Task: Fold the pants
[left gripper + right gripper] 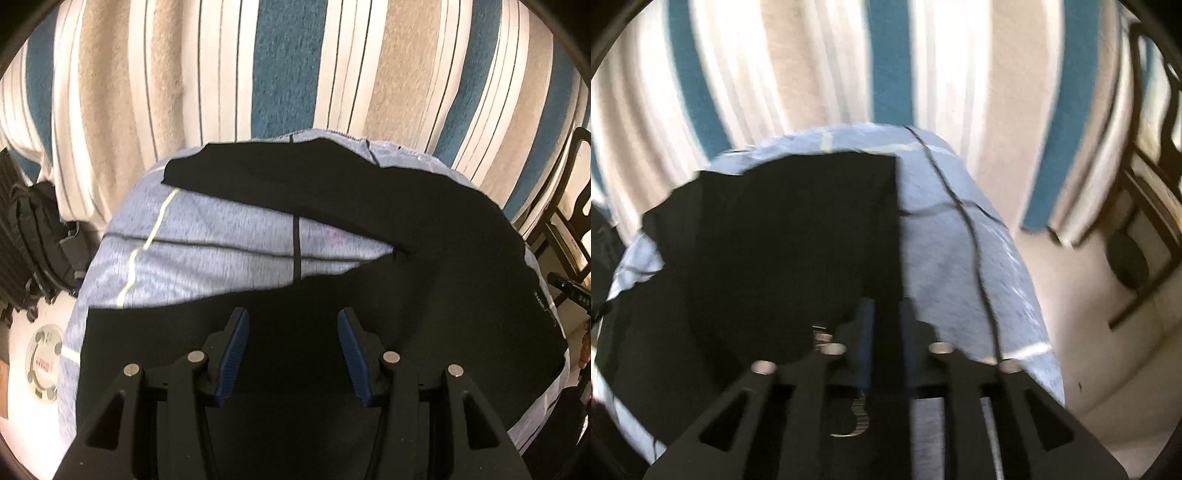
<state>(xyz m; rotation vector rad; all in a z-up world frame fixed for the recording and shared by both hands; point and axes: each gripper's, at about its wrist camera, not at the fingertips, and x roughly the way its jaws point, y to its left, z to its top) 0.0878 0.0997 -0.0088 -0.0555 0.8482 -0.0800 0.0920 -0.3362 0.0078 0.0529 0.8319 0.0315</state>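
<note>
The left gripper (293, 341) stood wide, blue pads (234, 354) apart, hovering low centre over the black pants (424, 236) and holding nothing. The right gripper (886, 325) was closed on a pants edge at lower centre. The pants lay spread on a blue-grey cloth-covered surface (207, 236); a striped blanket (288, 66) filled the upper frame.

Left claw (293, 347): black linkage arms; silver pivot screws; blue ribbed pads (236, 354).
</note>
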